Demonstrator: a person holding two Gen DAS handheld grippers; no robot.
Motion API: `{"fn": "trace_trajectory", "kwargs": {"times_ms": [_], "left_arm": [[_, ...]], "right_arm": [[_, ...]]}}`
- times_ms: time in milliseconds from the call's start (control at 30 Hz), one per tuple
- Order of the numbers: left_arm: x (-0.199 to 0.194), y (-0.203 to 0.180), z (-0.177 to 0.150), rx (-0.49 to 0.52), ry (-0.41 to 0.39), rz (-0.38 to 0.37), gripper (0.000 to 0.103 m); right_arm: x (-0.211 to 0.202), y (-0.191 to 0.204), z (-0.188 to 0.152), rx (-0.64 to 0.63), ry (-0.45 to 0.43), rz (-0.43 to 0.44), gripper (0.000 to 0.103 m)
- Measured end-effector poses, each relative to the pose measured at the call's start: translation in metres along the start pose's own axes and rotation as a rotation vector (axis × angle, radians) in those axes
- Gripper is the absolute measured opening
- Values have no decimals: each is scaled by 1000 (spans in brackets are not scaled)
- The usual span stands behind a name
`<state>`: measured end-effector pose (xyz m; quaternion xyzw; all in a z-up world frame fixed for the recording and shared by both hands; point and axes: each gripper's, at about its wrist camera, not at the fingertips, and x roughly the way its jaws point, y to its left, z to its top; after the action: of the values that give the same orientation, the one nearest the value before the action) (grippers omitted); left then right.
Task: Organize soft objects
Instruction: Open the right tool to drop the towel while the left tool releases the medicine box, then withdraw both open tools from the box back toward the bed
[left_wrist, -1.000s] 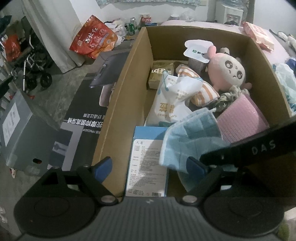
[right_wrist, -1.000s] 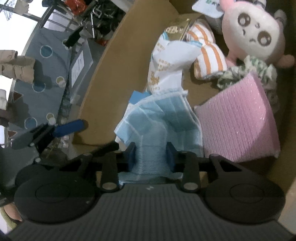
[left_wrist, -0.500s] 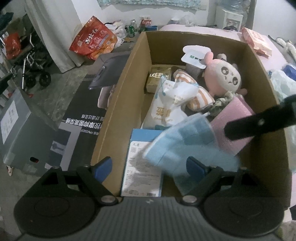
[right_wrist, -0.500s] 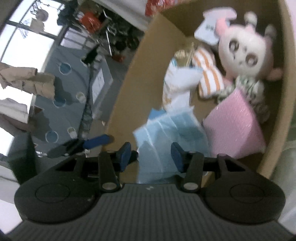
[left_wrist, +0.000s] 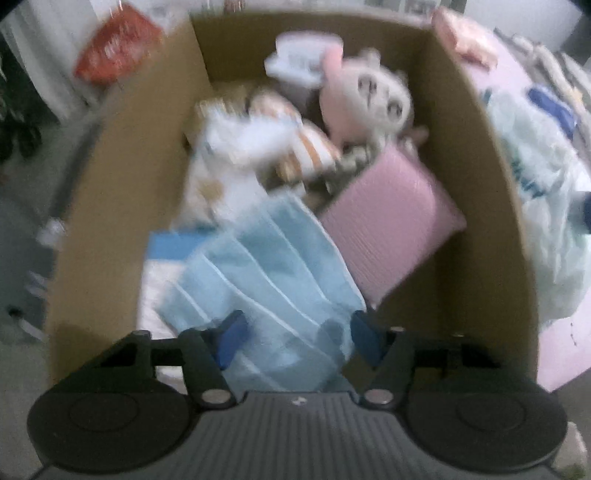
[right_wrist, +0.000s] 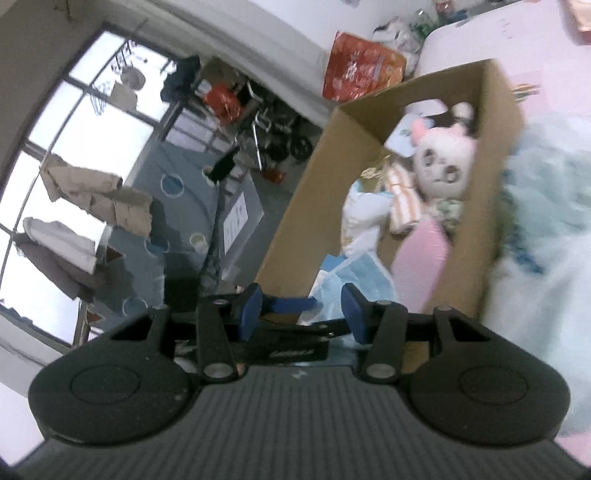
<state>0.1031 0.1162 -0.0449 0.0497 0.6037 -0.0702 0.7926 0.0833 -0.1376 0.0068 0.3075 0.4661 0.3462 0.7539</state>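
In the left wrist view, blurred by motion, the left gripper (left_wrist: 295, 341) hangs over the near end of a cardboard box (left_wrist: 476, 177). Its jaws stand wide apart, gripping nothing. A light blue cloth (left_wrist: 273, 280) lies in the near part of the box, its near edge spreading between the two blue fingertips (left_wrist: 231, 339); whether it touches them cannot be told. Just right of the cloth sits a pink pad (left_wrist: 391, 225), tilted. Further in are a white bag (left_wrist: 236, 155), an orange-striped cushion (left_wrist: 306, 144) and a pink-and-white plush toy (left_wrist: 373, 99) at the far end. A flat white-and-blue packet (left_wrist: 166, 254) lies under the cloth on the left. A pale plastic bag (left_wrist: 546, 206) rests outside the box on the right.

In the right wrist view, the right gripper (right_wrist: 301, 312) is held back from the box (right_wrist: 295, 236), off its near left corner, with jaws wide and empty. Past them the left gripper's blue fingertip (right_wrist: 291, 304) shows. The blue cloth (right_wrist: 354, 277) lies in the near end of the box, the pink pad (right_wrist: 421, 258) to its right and the plush toy (right_wrist: 443, 166) farther in. A red bag (right_wrist: 362, 70) sits on the floor beyond the box.
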Motion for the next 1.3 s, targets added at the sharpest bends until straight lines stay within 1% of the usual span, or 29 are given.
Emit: {"fn": "trace_trajectory", "kwargs": {"times_ms": [67,133,167,200,233,267,300,333,367,400,500,600,700,800,900,967,1033,1133,1300], "left_arm": [[15,2,1,-23,53,15,64],[15,3,1,-36,50,23,66],[9,3,1,-39,32,18,72],[3,2,0,-38,8,12,81],[-7,0,-2,-29,-28,6,86],[-16,-2,-4,-19,-55,8,93],[-25,-5,-5,-10,-79,16,94],[-33,-9,-7,-3,-103,29,94],[-43,-14,-7,5,-123,40,94],[-50,-18,-8,8,-142,45,94],[-72,-36,-7,17,-218,44,95],[-94,-59,-11,27,-298,50,96],[-110,-84,-13,41,-378,58,96],[-121,-113,-15,71,-438,63,96],[-131,-149,-17,128,-503,61,97],[-136,-179,-18,183,-543,54,99],[-134,-206,-15,229,-565,61,99],[-129,-243,-9,290,-583,82,99],[-121,-283,6,349,-604,114,99]], "right_arm": [[-23,-11,-8,9,-35,-10,48],[-42,-21,-18,17,-72,-26,48],[-54,-29,-23,27,-89,-35,50],[-60,-35,-27,35,-99,-38,51],[-68,-42,-33,47,-114,-40,52],[-78,-50,-39,65,-134,-40,56],[-85,-56,-45,72,-148,-38,61],[-95,-64,-51,86,-169,-34,65],[-102,-70,-57,97,-188,-31,72],[-108,-77,-61,101,-206,-28,76],[-130,-90,-76,102,-285,-29,82],[-147,-101,-88,106,-347,-48,86],[-159,-115,-99,130,-391,-48,87],[-172,-130,-111,156,-426,-48,87],[-184,-135,-121,167,-466,-55,87],[-195,-137,-128,166,-495,-61,87],[-206,-138,-135,165,-524,-74,87],[-226,-140,-142,163,-566,-115,88],[-249,-143,-147,159,-618,-204,91]]}}
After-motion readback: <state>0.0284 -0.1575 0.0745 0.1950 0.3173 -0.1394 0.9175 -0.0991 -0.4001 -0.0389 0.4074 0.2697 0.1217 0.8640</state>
